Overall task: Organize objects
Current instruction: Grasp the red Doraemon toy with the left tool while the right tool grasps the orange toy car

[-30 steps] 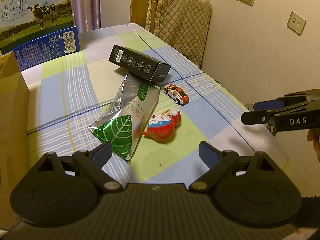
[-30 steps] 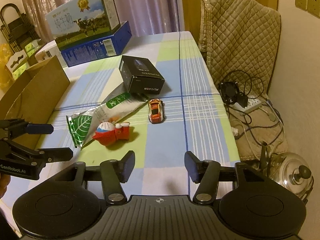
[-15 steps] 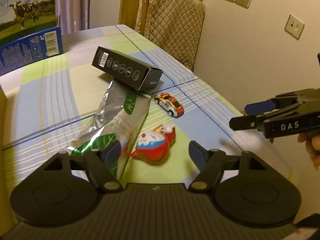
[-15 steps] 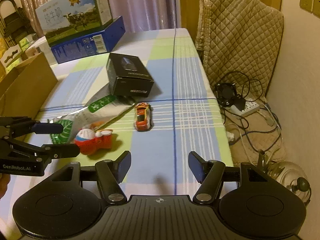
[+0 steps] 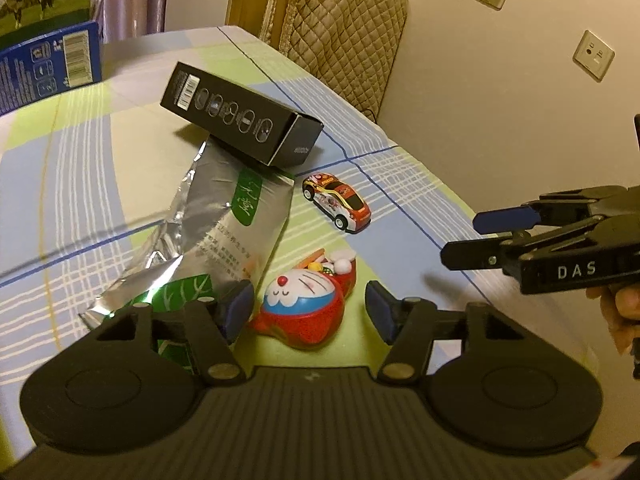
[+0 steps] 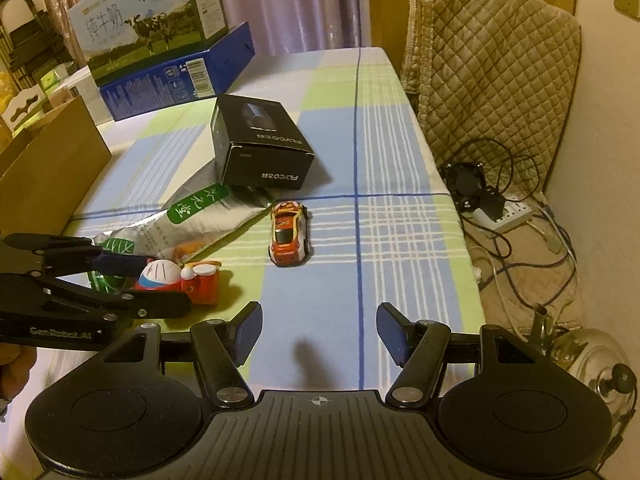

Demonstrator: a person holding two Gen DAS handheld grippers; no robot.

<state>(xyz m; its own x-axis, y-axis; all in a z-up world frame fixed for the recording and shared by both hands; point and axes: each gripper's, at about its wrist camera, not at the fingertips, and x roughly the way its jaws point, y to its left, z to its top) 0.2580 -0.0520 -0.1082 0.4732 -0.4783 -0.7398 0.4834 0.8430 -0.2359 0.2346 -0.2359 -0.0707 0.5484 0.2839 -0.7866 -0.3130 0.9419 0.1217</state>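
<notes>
A red Doraemon toy (image 5: pixel 306 308) lies on the checked tablecloth, between the open jaws of my left gripper (image 5: pixel 308 312). It also shows in the right wrist view (image 6: pixel 176 280). A silver and green foil pouch (image 5: pixel 216 236) lies left of it, its far end under a black box (image 5: pixel 244 114). A small toy car (image 5: pixel 336 202) sits beyond the toy. My right gripper (image 6: pixel 318 332) is open and empty above the table's near edge, with the toy car (image 6: pixel 289 232) ahead of it.
A cardboard box (image 6: pixel 44 172) stands at the left. A milk carton on a blue box (image 6: pixel 160 48) stands at the back. A quilted chair (image 6: pixel 492 64), cables and a kettle (image 6: pixel 592 364) are to the right of the table.
My left gripper has moved forward and down until its open jaws stand on either side of the Doraemon toy. My right gripper has drifted slightly closer to the toy car.
</notes>
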